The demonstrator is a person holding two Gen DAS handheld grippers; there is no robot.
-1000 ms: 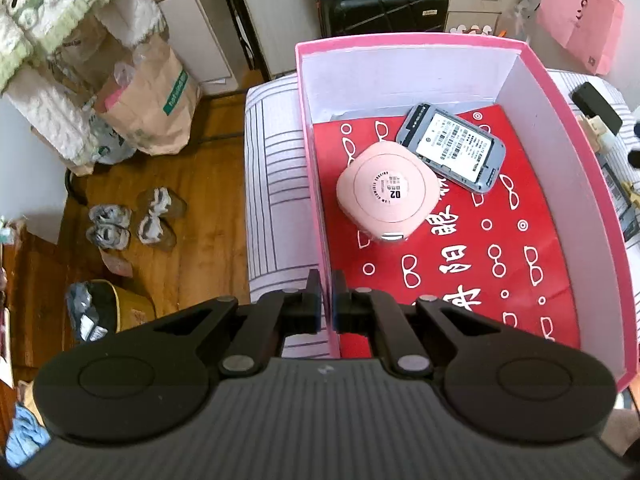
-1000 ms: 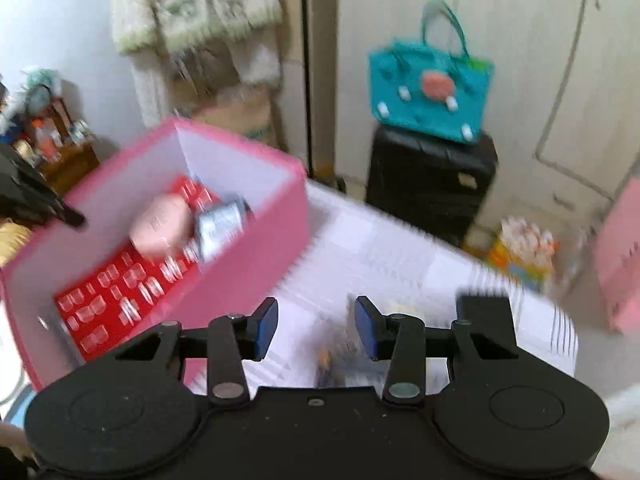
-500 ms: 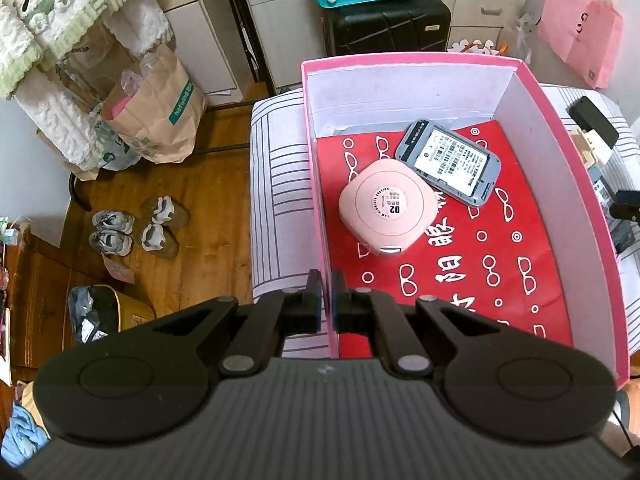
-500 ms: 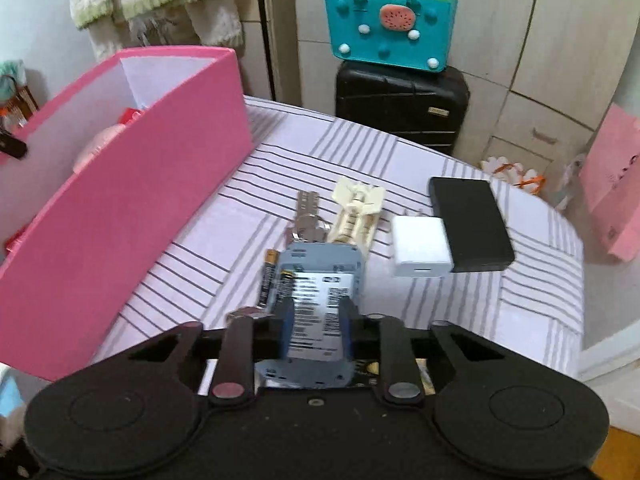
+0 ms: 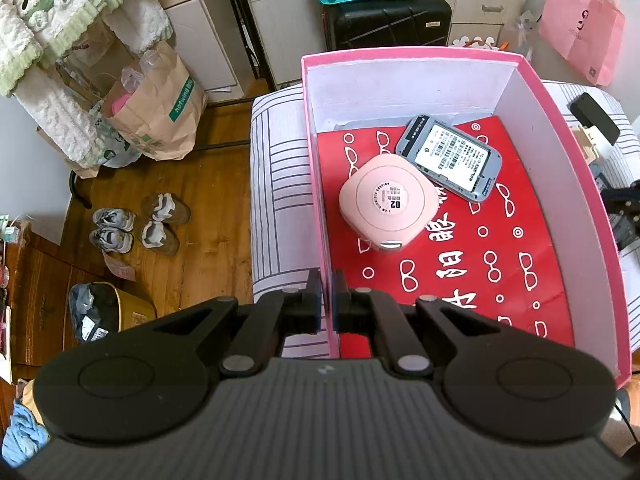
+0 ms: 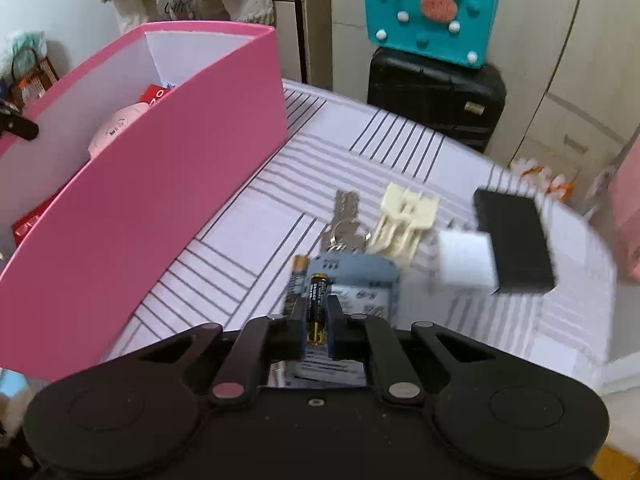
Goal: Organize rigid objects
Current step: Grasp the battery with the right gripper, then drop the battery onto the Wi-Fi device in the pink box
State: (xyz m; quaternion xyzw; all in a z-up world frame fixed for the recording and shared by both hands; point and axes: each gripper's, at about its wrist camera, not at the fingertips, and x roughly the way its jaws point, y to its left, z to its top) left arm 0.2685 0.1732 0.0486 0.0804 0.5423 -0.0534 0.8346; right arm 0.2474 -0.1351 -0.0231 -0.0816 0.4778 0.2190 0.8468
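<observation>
A pink box (image 5: 568,152) with a red patterned floor stands on the striped table. In it lie a round pink device (image 5: 388,202) and a grey-blue device (image 5: 450,158). My left gripper (image 5: 326,304) is shut on the box's left wall. In the right wrist view the box (image 6: 160,184) stands at the left. My right gripper (image 6: 316,320) is shut on a black AA battery (image 6: 317,300). A second battery (image 6: 296,286) lies just left of it, beside a grey-blue device (image 6: 360,284).
On the striped table (image 6: 248,220) lie keys (image 6: 345,220), a cream plastic clip (image 6: 404,220), a white charger cube (image 6: 466,260) and a black box (image 6: 514,240). A black suitcase (image 6: 432,96) with a teal bag stands behind. Shoes (image 5: 136,228) and paper bags lie on the floor.
My right gripper swung from the box down to the table items, then closed its jaws on the battery. My left gripper kept its hold on the box wall.
</observation>
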